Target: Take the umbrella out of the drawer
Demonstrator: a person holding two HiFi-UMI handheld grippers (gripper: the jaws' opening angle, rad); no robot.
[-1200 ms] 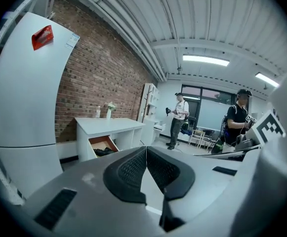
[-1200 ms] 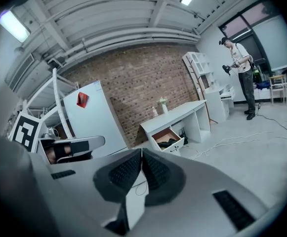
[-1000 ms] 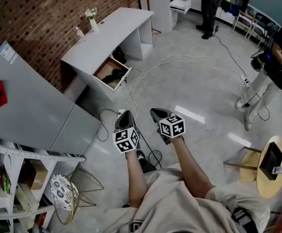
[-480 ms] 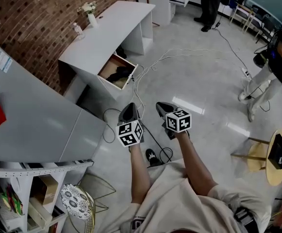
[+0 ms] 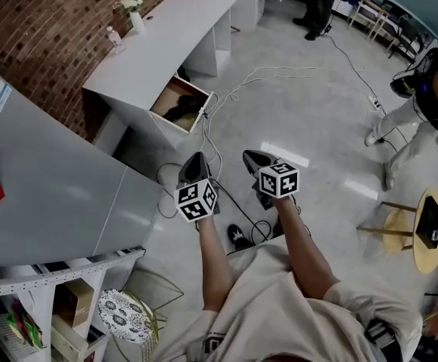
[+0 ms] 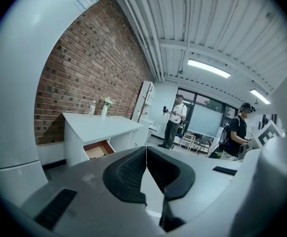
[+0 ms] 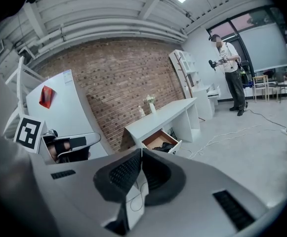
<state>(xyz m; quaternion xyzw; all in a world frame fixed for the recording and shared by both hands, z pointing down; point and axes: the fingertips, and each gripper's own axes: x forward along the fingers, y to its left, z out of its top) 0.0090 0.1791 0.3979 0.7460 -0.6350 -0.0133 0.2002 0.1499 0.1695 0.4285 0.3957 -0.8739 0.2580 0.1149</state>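
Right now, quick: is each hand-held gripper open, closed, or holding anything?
Left hand-held gripper: closed, holding nothing.
Right hand-held gripper: closed, holding nothing.

Ahead of you, a red brick wall point(image 5: 38, 29) runs behind a long white desk point(image 5: 162, 47). Under you lies a glossy grey concrete floor point(image 5: 317, 127) crossed by thin white cables point(image 5: 279, 70). A round wooden side table point(image 5: 428, 259) stands at your right. Bright strip lights point(image 6: 208, 68) line the ribbed white ceiling point(image 6: 192, 19).
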